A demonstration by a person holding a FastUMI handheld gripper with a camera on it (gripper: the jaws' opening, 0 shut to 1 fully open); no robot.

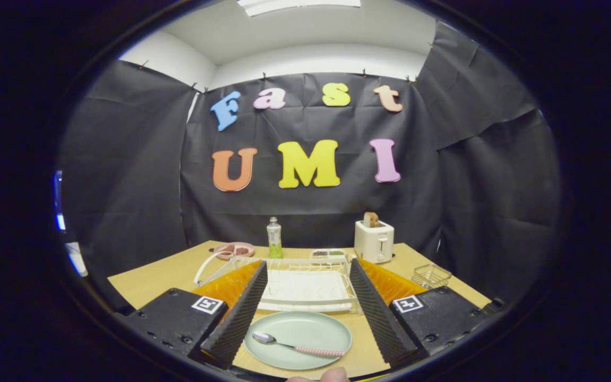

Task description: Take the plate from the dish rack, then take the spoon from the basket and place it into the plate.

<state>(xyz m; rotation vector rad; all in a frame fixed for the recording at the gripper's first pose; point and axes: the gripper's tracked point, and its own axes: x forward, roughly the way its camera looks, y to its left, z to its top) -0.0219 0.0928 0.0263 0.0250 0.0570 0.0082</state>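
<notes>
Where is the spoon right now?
In the gripper view, the spoon lies on the green plate, between the open jaws of the gripper, just in front of the dish rack.

The camera sits on the hand-held gripper (305, 313) and looks forward along its two fingers, which stand wide apart. It is low and close over the near end of the bench (167, 276), tipped down a little. The plate (297, 339) lies right below, between the fingers. Beyond the fingers the view reaches the black cloth wall (125, 185) and some ceiling.
</notes>
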